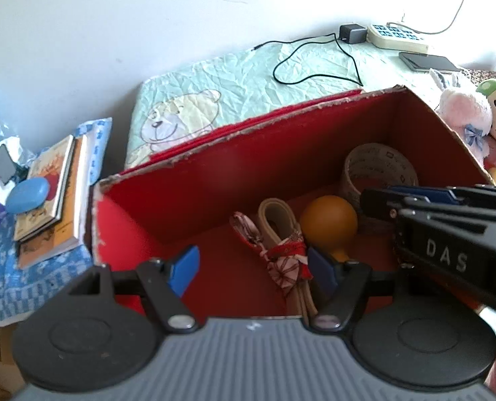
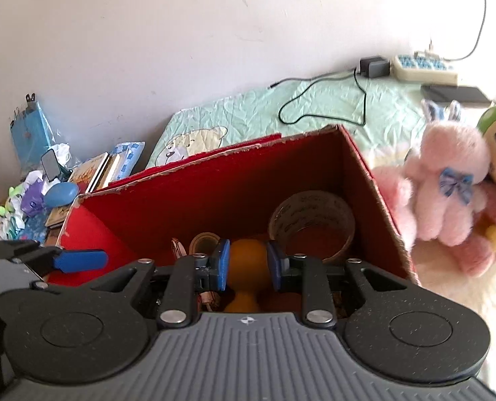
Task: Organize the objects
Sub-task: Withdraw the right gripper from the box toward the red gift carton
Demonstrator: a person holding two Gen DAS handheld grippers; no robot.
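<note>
Left tongs point(image 1: 253, 269) hanging open and empty over the red box point(image 1: 187, 180). Right tongs point(image 2: 248, 264) half closed; grip on the orange bulb point(image 2: 248, 260) between them unclear. Tape roll point(image 2: 311, 224) and ribbon point(image 1: 281, 250) sitting inside; plush toys point(image 2: 448, 180) right of them and books point(image 1: 47, 197) left waiting outside.

An open cardboard box point(image 1: 187, 180) stands on a quilted mat point(image 1: 234, 80), its torn flap leaning at the back rim. Inside, a roll of tape point(image 1: 380, 167) sits in the far right corner, a ball-shaped object point(image 1: 328, 219) just before it, a folded strap point(image 1: 276, 220) to the left. Books point(image 1: 52, 197) lie stacked beyond the box's left wall. Plush toys point(image 2: 448, 183) crowd its right wall. A power strip point(image 1: 396, 35) and charger point(image 1: 351, 33) rest at the mat's far edge.
</note>
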